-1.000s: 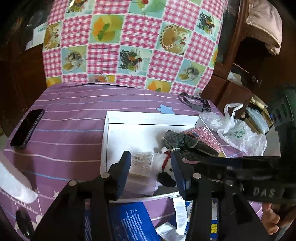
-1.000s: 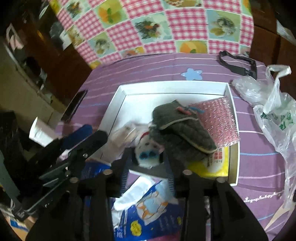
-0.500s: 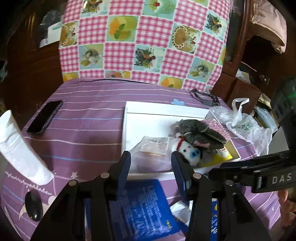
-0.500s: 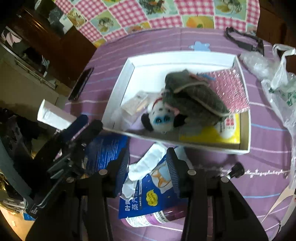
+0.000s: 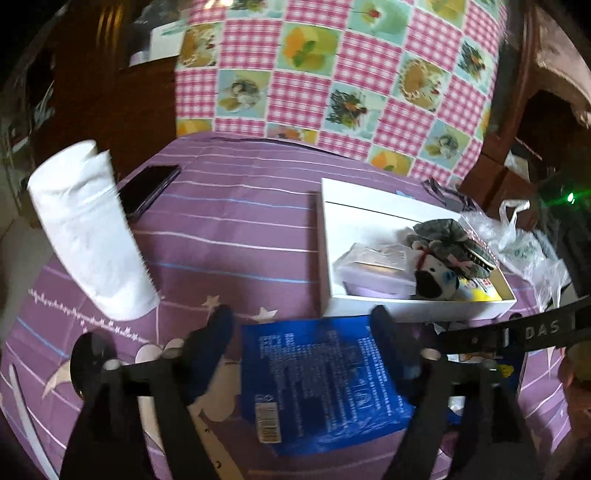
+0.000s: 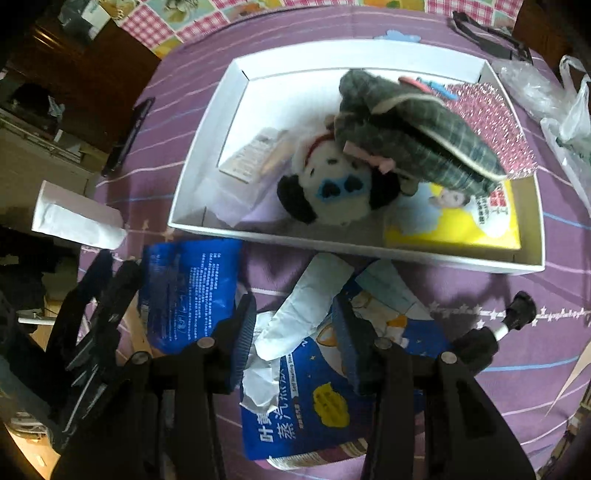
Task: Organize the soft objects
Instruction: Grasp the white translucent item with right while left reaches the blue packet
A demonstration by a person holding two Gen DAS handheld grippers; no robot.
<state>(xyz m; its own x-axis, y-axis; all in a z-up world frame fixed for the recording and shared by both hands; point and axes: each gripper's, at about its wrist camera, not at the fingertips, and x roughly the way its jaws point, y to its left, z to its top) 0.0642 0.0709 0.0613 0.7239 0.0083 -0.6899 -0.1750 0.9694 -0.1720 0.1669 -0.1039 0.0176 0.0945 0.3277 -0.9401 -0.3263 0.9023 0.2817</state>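
Observation:
A white box (image 6: 207, 107) on the purple cloth holds a panda plush (image 6: 332, 192), grey plaid slippers (image 6: 417, 125), a pink sparkly pouch (image 6: 491, 122), a yellow pack (image 6: 454, 221) and a clear bag with a label (image 6: 255, 158). The box also shows in the left wrist view (image 5: 369, 218). My left gripper (image 5: 303, 332) is open, low over a blue pack (image 5: 317, 380) in front of the box. My right gripper (image 6: 293, 317) is open and empty above a white tissue (image 6: 303, 306) and a blue cartoon pack (image 6: 332, 406).
A white paper roll (image 5: 88, 232) lies at the left, with a black phone (image 5: 147, 188) behind it. Black glasses (image 6: 487, 33) and clear plastic bags (image 6: 554, 99) lie at the right. A checked pink cloth (image 5: 332, 70) hangs behind the table.
Both grippers have pulled back from the box toward the near table edge. The left gripper has opened wider over the blue pack. The panda plush stays in the box.

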